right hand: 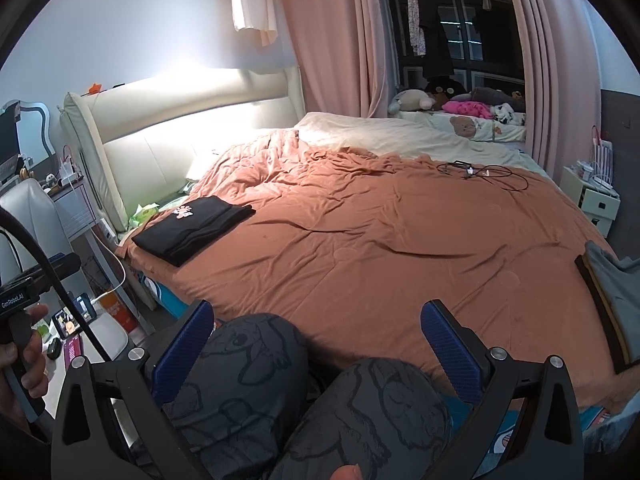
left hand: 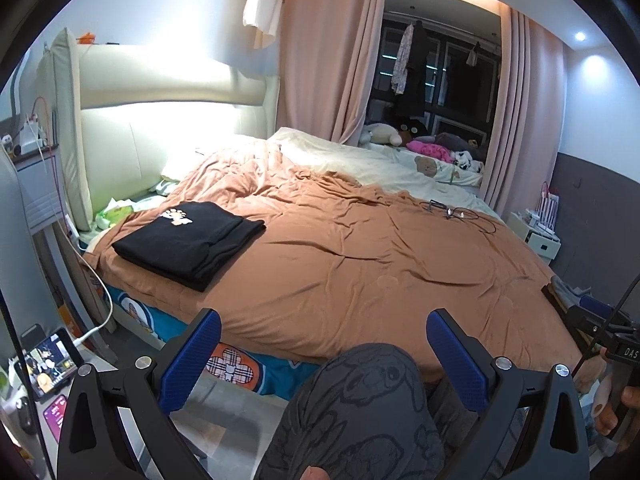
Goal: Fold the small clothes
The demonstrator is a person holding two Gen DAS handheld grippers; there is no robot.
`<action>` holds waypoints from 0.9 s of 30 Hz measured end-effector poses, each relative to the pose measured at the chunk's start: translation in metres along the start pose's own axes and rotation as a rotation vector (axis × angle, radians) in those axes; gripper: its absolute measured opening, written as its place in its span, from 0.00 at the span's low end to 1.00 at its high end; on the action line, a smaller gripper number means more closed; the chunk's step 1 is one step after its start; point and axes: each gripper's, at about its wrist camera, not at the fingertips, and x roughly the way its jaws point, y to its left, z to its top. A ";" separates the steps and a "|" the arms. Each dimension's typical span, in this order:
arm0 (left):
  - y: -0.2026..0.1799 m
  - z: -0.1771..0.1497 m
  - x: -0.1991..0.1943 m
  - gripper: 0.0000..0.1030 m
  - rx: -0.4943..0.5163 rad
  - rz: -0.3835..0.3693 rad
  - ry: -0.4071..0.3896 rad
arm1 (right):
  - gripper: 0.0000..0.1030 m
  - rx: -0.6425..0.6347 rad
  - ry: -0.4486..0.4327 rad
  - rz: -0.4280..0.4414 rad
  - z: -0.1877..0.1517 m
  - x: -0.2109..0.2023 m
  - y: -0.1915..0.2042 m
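Folded black garment [left hand: 188, 238] lies on the orange duvet [left hand: 360, 264]; left tool [left hand: 324, 354] and right tool [right hand: 318, 338] gape empty.

Right gripper [right hand: 318, 344] jaws wide apart, empty, above person's knees [right hand: 256, 364]. Folded black garment [right hand: 194, 229] flat on orange bedcover [right hand: 380, 248], near headboard [right hand: 180, 128]. Grey clothes [right hand: 616, 304] at bed's right edge. Cables [right hand: 484, 172] far side.

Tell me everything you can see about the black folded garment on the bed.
The black garment is a soft, knit-looking cloth folded into a flat, layered rectangle. A small white and tan paw print shows on its top near one edge. It lies on the brown blanket at the bed's left side, near the cream headboard. Nothing else touches it; both grippers are far from it.
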 end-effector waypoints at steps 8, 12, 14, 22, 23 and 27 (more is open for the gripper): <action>-0.004 -0.010 -0.012 1.00 0.040 -0.006 0.004 | 1.00 0.001 0.008 -0.008 -0.008 -0.004 0.005; -0.005 -0.015 -0.010 1.00 0.048 -0.007 0.012 | 1.00 0.007 0.008 -0.007 -0.009 -0.007 0.005; -0.006 -0.018 -0.010 1.00 0.051 -0.008 0.015 | 1.00 0.004 0.007 -0.008 -0.010 -0.009 0.005; -0.007 -0.021 -0.015 1.00 0.055 0.001 0.005 | 1.00 0.000 -0.001 -0.005 -0.012 -0.014 0.005; -0.007 -0.021 -0.016 1.00 0.057 0.001 0.005 | 1.00 0.000 0.000 -0.006 -0.013 -0.014 0.006; -0.010 -0.020 -0.017 1.00 0.071 0.003 0.008 | 1.00 -0.004 0.005 -0.007 -0.014 -0.013 0.006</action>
